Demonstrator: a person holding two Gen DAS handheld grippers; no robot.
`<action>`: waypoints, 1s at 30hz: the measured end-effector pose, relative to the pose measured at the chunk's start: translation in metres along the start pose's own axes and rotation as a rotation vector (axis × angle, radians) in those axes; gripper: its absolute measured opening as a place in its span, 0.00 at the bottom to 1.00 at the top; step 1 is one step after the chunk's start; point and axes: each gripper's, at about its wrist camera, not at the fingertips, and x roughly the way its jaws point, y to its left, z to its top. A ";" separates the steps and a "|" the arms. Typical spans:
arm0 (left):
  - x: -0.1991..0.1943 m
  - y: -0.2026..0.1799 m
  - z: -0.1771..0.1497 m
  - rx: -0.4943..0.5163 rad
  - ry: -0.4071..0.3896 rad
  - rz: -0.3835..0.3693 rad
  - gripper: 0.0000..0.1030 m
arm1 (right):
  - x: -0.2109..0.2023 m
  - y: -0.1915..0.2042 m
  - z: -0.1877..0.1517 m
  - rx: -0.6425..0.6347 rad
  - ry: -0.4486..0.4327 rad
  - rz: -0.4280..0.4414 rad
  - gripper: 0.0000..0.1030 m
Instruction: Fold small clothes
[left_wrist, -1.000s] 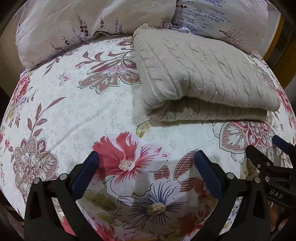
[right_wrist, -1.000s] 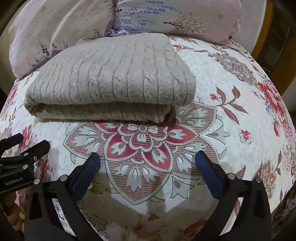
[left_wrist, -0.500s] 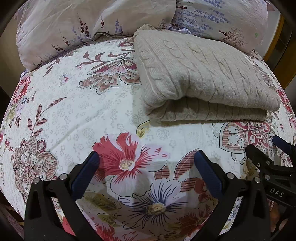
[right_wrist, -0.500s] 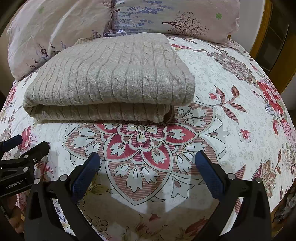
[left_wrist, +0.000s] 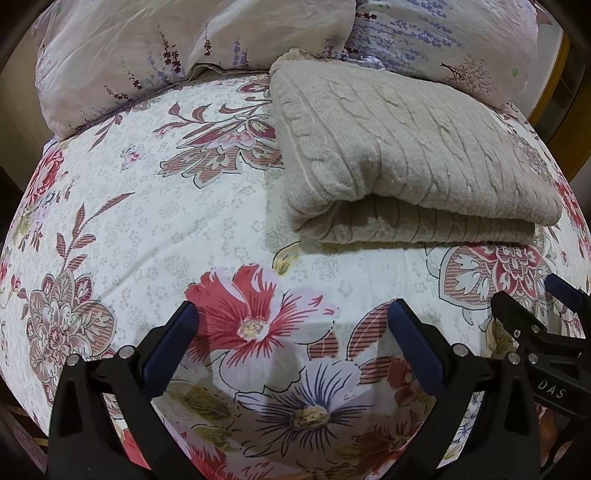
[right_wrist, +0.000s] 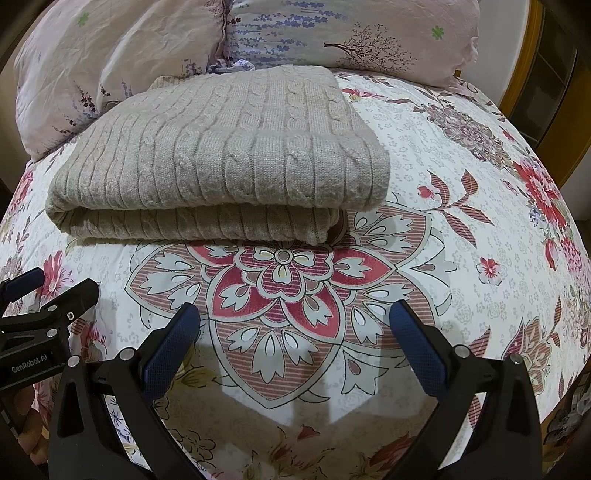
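Right wrist view: the floral-sheeted bed (right_wrist: 461, 206) carries everything. Two pillows (right_wrist: 122, 48) lie just behind the folded beige sweater (right_wrist: 221, 158), which rests on the sheet. Near the sweater's front edge, right tool (right_wrist: 294, 319) and left tool (left_wrist: 293, 319) hover spread, empty, unobstructed.

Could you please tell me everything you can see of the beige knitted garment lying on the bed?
The beige knitted garment is a thick cable-knit piece, soft and slightly fuzzy, folded over into a neat rectangle with two layers showing at its near edge. It lies flat on the floral bedsheet, its far edge close against the pillows; actual contact is unclear. Both the left gripper and right gripper are open, short of it, touching nothing.
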 end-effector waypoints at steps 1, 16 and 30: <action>0.000 0.000 0.000 -0.001 0.000 0.000 0.98 | 0.000 0.000 0.000 0.000 0.000 0.000 0.99; 0.002 0.000 0.001 -0.007 0.006 0.002 0.98 | -0.001 0.000 0.001 -0.004 -0.003 0.002 0.99; 0.002 0.001 0.000 -0.006 0.003 0.004 0.98 | 0.000 0.000 0.000 0.000 -0.004 -0.001 0.99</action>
